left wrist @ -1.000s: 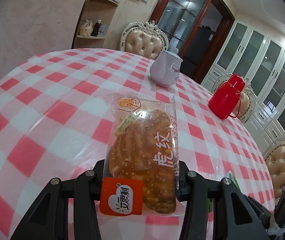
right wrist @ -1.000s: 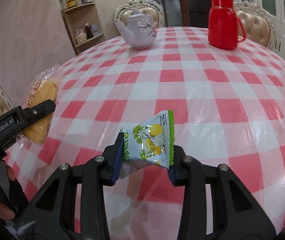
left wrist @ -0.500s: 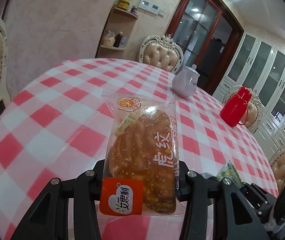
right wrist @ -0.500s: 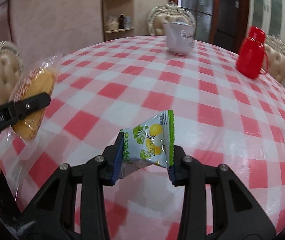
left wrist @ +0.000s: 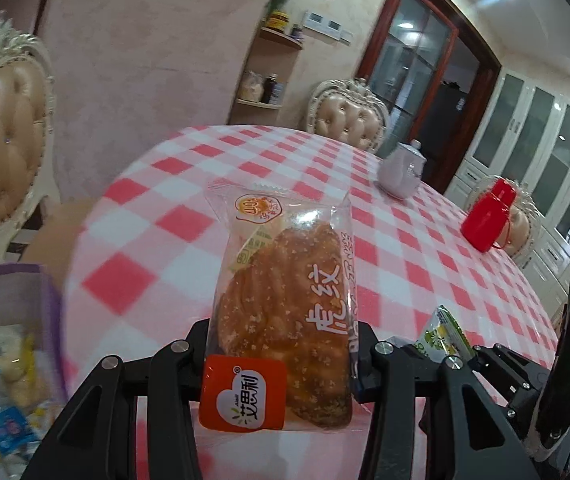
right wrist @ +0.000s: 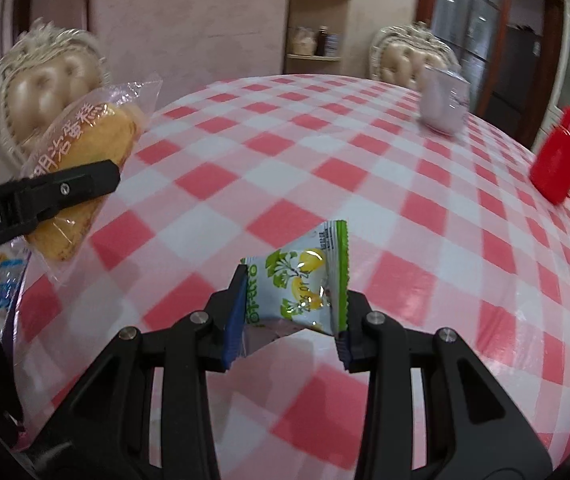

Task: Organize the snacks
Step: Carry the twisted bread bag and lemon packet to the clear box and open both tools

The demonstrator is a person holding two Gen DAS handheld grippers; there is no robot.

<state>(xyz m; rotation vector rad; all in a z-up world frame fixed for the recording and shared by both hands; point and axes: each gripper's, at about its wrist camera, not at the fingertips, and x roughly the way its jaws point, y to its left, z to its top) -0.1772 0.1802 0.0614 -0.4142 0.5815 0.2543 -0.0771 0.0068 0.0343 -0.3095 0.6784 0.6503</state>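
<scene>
The left hand-held gripper [left wrist: 281, 364] is clamped on a wrapped bread cake [left wrist: 285, 312], which stands upright between the jaws above the checked table [left wrist: 173, 216]. The right hand-held gripper [right wrist: 289, 320] is clamped on a small green-and-white candy packet [right wrist: 305, 280], held clear of the tablecloth. A purple-rimmed container [left wrist: 13, 312] holding other snacks shows at the lower left of the left wrist view, beside the table edge; it is judged to be the drop target.

Risks from this state:

1. Slippage. Both wrappers are smooth film. The cake is gripped low on its pack, so most of its length stands unsupported above the jaws; a quick swing may tilt it or pull it free.
2. Collision. The two grippers are close together, the candy packet showing just beside the left gripper's right finger. Converging on one container may cause contact.
3. Missed drop. Release before the jaws are above the container opening lets a snack fall to the floor past the table edge.
4. Crushing. Excess clamping force may deform the soft cake.
</scene>
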